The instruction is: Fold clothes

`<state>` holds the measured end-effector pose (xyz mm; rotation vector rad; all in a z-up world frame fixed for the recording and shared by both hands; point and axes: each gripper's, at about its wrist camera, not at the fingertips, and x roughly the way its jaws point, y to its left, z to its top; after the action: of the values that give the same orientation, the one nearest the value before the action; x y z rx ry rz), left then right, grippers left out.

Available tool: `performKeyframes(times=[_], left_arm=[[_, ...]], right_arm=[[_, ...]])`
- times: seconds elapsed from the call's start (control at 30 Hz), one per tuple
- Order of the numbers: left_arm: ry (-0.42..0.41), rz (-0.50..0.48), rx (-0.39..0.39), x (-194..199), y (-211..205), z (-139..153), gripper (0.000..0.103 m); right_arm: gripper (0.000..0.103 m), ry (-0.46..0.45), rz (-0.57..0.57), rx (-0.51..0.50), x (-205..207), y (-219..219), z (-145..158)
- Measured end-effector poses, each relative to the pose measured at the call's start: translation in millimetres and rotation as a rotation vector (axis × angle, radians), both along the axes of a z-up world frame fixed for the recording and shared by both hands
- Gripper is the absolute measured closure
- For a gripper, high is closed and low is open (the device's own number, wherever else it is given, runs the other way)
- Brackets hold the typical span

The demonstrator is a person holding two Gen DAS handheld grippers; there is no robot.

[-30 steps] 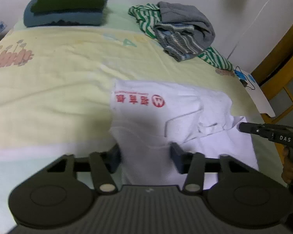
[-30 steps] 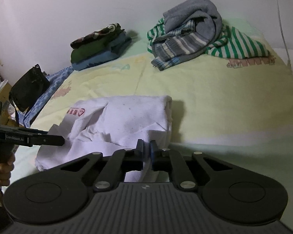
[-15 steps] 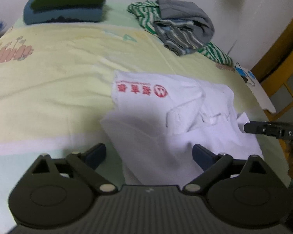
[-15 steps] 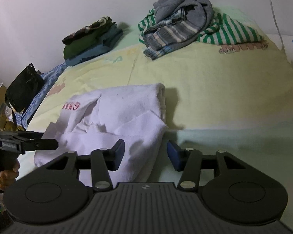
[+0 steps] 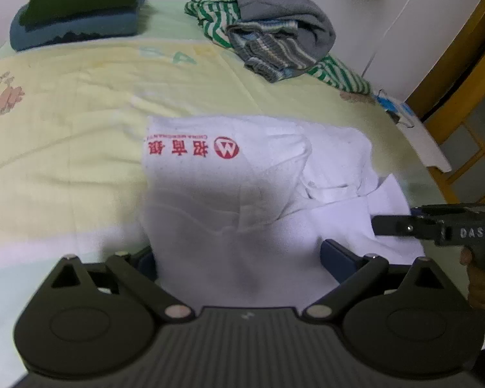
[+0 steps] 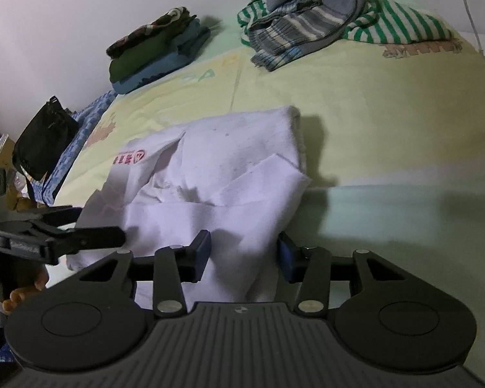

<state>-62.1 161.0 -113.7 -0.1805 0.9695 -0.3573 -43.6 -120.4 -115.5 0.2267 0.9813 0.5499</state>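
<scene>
A white shirt (image 5: 242, 194) with a red logo lies partly folded on the bed; it also shows in the right wrist view (image 6: 216, 181). My left gripper (image 5: 239, 258) is open, its jaws wide apart over the shirt's near left part. My right gripper (image 6: 242, 253) is open, its jaws straddling the shirt's near right corner. Each gripper shows in the other's view: the right one (image 5: 404, 226) and the left one (image 6: 80, 239).
A folded stack of dark clothes (image 5: 77, 9) sits at the far left of the bed (image 5: 64, 113). A heap of striped and grey garments (image 5: 274, 32) lies at the far right. A black bag (image 6: 42, 139) hangs at the bed's left edge. A yellow wooden frame (image 5: 462, 103) stands right.
Both grippers opened and let go of the shirt. The left jaws spread wide; the right jaws opened from shut. The shirt's near edge now lies flat on the bed.
</scene>
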Motion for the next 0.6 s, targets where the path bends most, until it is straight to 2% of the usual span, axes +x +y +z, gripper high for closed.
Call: performKeyframes(times=[0.17, 0.33, 0.6], left_arm=[[0.019, 0.025, 0.06, 5, -14, -1, 0.002], [0.026, 0.051, 0.091, 6, -20, -1, 0.002], [0.035, 0.069, 0.119, 8, -25, -1, 0.001]], right_arm=[[0.05, -0.027, 0.0, -0.068, -3, 14, 3], [0.05, -0.039, -0.016, -0.079, -5, 16, 3], [0.06, -0.039, -0.034, -0.056, -9, 17, 3]])
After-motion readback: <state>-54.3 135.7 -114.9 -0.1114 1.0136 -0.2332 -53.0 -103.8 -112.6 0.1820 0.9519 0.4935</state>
